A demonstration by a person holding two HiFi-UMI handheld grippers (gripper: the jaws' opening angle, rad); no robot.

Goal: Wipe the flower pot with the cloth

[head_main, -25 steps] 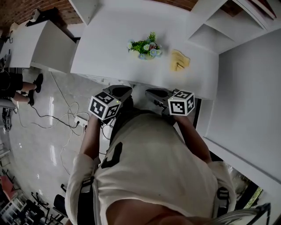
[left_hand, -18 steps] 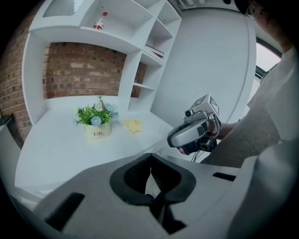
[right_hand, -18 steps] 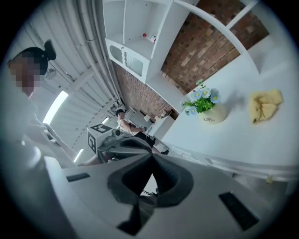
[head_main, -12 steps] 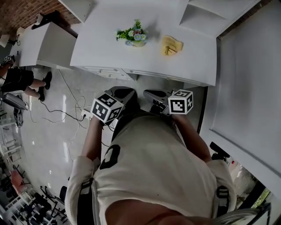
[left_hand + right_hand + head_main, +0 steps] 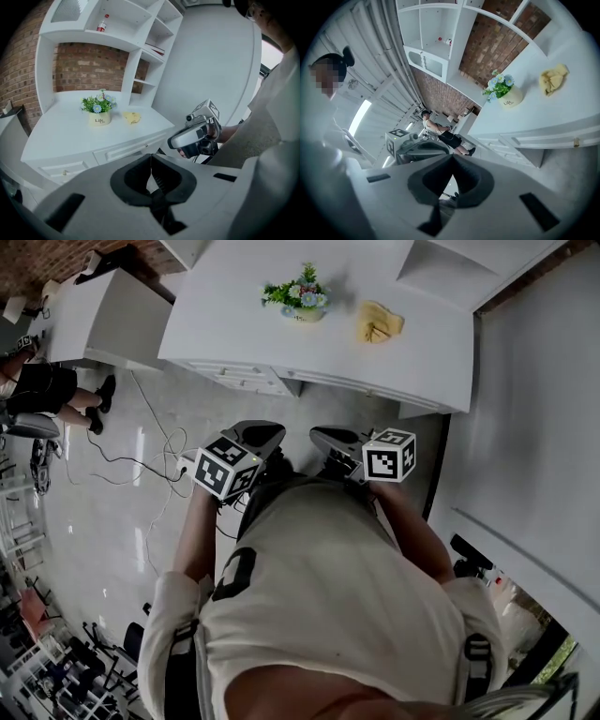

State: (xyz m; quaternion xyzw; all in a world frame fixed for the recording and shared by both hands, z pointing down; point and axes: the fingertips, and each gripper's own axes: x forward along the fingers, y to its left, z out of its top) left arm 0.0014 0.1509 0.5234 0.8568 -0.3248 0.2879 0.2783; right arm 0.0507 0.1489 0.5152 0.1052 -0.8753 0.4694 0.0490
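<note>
A small cream flower pot (image 5: 305, 311) with green leaves and pale flowers stands on the white counter (image 5: 403, 352); it shows too in the left gripper view (image 5: 100, 119) and the right gripper view (image 5: 509, 99). A crumpled yellow cloth (image 5: 378, 322) lies just right of the pot, also seen from the left gripper (image 5: 131, 117) and the right gripper (image 5: 552, 78). My left gripper (image 5: 263, 436) and right gripper (image 5: 328, 440) hang close to my chest, well short of the counter. Both are shut with nothing between the jaws.
White drawers (image 5: 246, 381) front the counter, and white shelving (image 5: 140, 56) rises behind it against a brick wall. A second white desk (image 5: 94, 320) stands at the left, a person (image 5: 42, 390) beside it. Cables (image 5: 141, 465) trail across the glossy floor.
The counter with pot and cloth has slid up and away in the head view, more floor showing before it. Both grippers keep their place near my chest, still shut.
</note>
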